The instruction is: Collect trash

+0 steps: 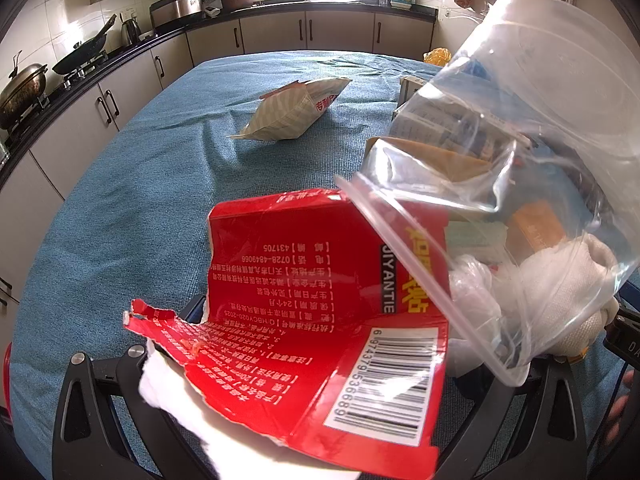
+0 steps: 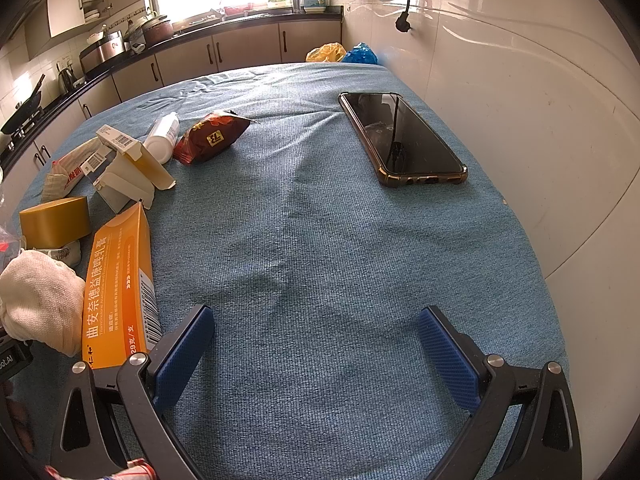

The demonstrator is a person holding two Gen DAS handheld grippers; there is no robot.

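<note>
The left claw point(image 1: 304, 364) grips a torn red box point(image 1: 320, 320), its far end inside the clear bag point(image 1: 500, 184) just right of it. The right claw point(image 2: 316, 356) gapes wide over the blue tabletop point(image 2: 320, 240), an orange box point(image 2: 120, 280) touching its left finger.

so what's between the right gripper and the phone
Nothing: in the right wrist view only bare blue cloth lies between the open right gripper and the phone.
</note>
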